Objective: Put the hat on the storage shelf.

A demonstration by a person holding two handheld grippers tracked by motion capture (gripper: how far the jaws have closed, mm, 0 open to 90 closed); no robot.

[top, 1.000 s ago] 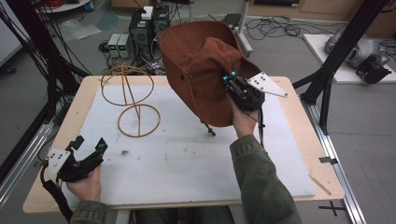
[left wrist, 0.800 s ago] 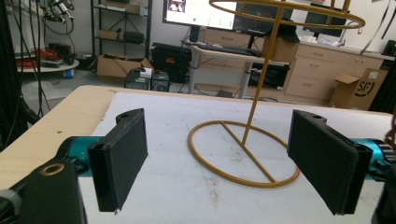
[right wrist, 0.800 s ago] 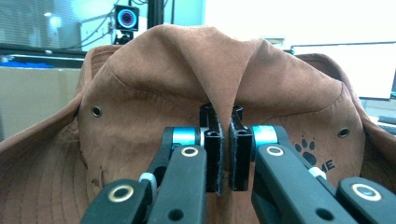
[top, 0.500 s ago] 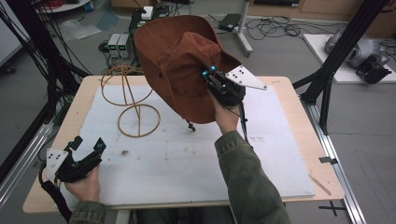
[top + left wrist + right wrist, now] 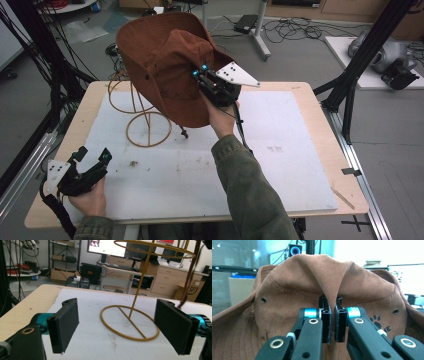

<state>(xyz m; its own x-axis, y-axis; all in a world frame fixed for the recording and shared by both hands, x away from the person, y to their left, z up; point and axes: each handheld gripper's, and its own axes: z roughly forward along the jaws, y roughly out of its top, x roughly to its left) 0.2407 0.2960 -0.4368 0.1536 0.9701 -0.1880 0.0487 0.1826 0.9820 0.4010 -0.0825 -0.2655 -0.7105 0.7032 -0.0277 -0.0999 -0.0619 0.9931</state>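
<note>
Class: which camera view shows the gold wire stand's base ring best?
The left gripper view: the whole base ring lies unobstructed between open jaws. The high view shows it smaller, beside the brown hat. The right gripper view faces the hat.

High view: above, looking down on wire stand; left gripper view: level, near the same stand.

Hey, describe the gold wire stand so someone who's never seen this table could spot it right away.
Look at the wooden table with the white mat, toward its far left corner. There stands the wire stand, partly behind the brown hat that the right claw holds up. It is the one thin golden frame: a flat ring base, a slim post, a hoop on top.
</note>
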